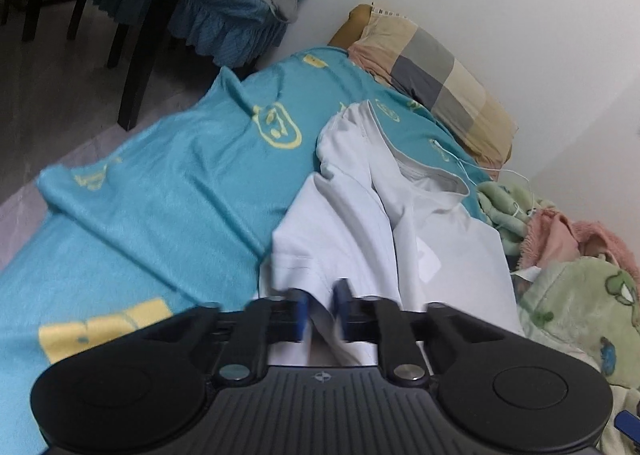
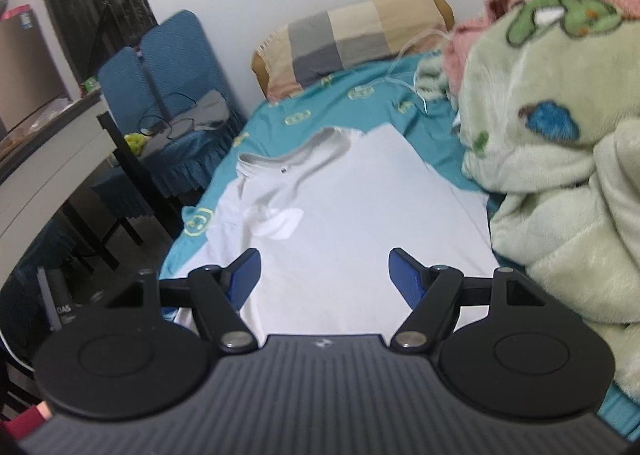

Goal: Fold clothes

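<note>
A white T-shirt [image 1: 360,223] lies on the teal bed cover [image 1: 160,195], its collar toward the pillow and one side folded over the body. My left gripper [image 1: 322,309] is low at the shirt's near edge, and its blue pads pinch a ridge of the white cloth. In the right wrist view the same T-shirt [image 2: 360,215] spreads flat, with the collar [image 2: 296,155] at the far end. My right gripper [image 2: 324,267] hovers over the shirt's near part, its fingers wide apart with nothing between them.
A checked pillow [image 1: 440,83] lies at the head of the bed by the white wall. A heap of green and pink fleece blankets [image 2: 560,175] crowds the shirt's right side. Left of the bed stand a blue-covered chair [image 2: 168,67] and a table [image 2: 48,159].
</note>
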Available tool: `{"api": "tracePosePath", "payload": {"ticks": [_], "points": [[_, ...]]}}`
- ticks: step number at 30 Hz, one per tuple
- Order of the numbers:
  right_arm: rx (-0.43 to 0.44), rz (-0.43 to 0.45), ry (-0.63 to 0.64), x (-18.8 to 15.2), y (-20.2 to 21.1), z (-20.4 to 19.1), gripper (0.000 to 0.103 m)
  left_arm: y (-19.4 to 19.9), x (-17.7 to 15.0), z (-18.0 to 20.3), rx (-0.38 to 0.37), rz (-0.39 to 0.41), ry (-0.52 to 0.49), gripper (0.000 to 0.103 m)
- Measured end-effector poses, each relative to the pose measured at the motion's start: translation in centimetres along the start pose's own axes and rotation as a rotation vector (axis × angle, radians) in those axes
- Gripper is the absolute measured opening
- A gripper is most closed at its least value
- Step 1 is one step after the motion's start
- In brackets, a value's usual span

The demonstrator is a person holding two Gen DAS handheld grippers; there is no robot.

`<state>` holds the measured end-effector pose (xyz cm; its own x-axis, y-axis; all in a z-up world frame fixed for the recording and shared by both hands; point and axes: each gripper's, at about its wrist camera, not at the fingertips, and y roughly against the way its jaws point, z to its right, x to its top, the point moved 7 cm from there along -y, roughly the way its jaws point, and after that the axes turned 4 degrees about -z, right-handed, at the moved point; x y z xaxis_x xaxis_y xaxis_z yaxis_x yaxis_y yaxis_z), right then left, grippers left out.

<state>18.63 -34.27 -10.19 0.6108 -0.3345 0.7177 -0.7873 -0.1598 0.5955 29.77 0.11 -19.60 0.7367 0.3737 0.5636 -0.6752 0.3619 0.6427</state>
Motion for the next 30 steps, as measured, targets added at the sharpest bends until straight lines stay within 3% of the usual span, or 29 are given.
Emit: {"api": "tracePosePath", "payload": {"ticks": [7,14,18,21,25,30], "points": [[-0.003,-0.002,0.016,0.0,-0.7,-0.5,0.072,2.7,7.1,-0.9,0.077,0.125,-0.032,0.003],[-0.030,-0.020,0.037,0.0,-1.6,-0.8,0.072,4.5,18.4,-2.7,0.280,0.228,-0.064,0.003],[-0.045,-0.032,0.057,0.0,-2.4,-1.2,0.072,2.9,22.2,-4.7,0.406,0.234,-0.053,0.004],[-0.054,-0.044,0.062,0.0,-3.2,-1.3,0.072,1.1,22.1,-6.7,0.427,0.183,-0.013,0.007],[-0.036,-0.065,0.041,-0.1,-4.3,-1.4,0.072,0.7,18.9,-8.8,0.394,0.097,0.036,0.034],[-0.007,-0.071,0.035,-0.3,-4.2,-1.9,0.072,4.6,11.9,-7.9,0.262,-0.053,-0.029,0.045]]}}
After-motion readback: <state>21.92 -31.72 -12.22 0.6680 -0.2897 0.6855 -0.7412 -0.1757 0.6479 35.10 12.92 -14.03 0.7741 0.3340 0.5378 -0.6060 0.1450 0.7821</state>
